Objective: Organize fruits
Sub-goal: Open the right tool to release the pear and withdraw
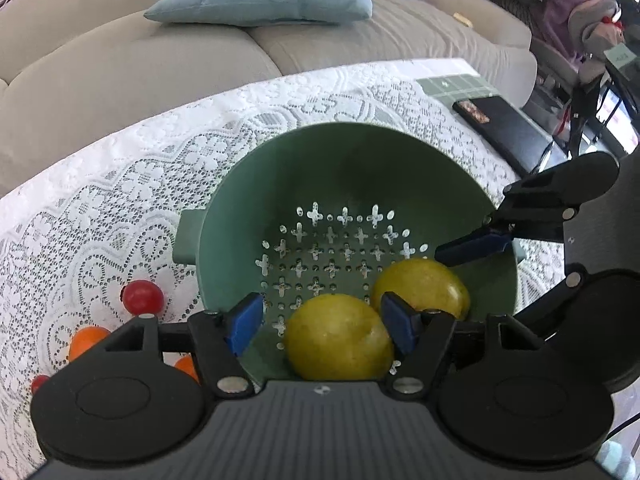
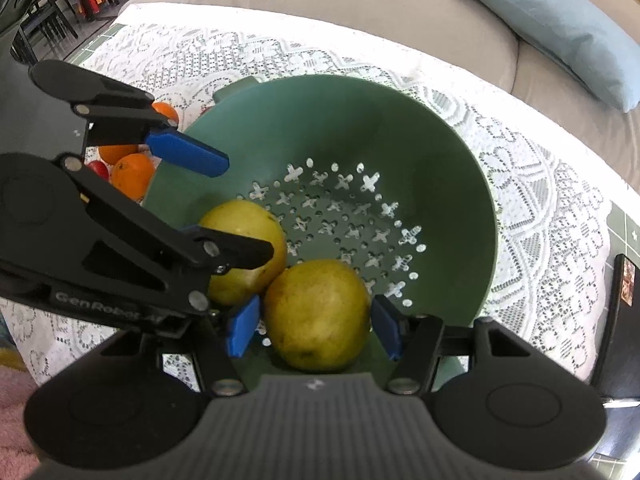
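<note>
While two yellow fruits are lying side by side in the green colander (image 1: 320, 168) on the lace tablecloth (image 1: 120, 184), both grippers are being held over its rim. The left gripper (image 1: 322, 326) is being kept wide open around the near yellow fruit (image 1: 338, 344), its pads clear of the skin. The other yellow fruit (image 2: 316, 316) is being bracketed closely by the right gripper (image 2: 314, 330); whether it is being squeezed cannot be told. Oranges (image 2: 132, 176) and a red fruit (image 1: 142, 296) are lying outside the colander.
</note>
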Action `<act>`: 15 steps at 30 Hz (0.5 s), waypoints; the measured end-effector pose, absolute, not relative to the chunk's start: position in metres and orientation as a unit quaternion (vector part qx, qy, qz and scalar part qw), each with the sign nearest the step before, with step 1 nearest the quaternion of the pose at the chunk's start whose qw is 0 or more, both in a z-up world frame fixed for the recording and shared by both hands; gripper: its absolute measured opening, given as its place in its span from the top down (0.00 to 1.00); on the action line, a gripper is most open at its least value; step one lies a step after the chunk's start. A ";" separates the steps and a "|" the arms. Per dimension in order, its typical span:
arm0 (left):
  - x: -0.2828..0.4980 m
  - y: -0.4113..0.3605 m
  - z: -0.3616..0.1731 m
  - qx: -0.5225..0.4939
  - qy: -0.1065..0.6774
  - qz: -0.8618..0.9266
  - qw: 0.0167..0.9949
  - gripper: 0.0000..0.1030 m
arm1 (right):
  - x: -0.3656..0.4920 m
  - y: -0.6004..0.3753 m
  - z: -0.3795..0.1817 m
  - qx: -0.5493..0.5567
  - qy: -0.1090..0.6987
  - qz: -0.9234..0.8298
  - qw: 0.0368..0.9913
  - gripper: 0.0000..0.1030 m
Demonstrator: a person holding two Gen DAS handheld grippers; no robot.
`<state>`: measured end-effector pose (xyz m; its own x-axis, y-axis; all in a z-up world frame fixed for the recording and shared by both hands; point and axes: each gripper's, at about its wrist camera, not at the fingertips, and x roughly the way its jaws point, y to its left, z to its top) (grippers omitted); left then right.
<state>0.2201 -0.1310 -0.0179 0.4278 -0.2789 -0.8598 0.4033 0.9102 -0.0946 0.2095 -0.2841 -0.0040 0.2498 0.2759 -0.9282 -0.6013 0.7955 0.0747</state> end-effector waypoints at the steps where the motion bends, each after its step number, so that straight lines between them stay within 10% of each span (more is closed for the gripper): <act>1: 0.218 -0.129 -0.016 0.057 0.493 -0.200 0.845 0.23 | 0.209 -0.284 -0.003 -0.149 0.541 0.282 0.778 0.41; 15: 0.168 -0.087 0.028 0.000 0.395 -0.153 0.906 0.23 | 0.162 -0.260 0.041 -0.149 0.438 0.248 0.851 0.28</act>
<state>0.1685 -0.0875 0.0282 0.6410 -0.2778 -0.7155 0.2783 0.9529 -0.1207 0.1619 -0.2599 0.0413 0.4924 0.2920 -0.8199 -0.5529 0.8325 -0.0355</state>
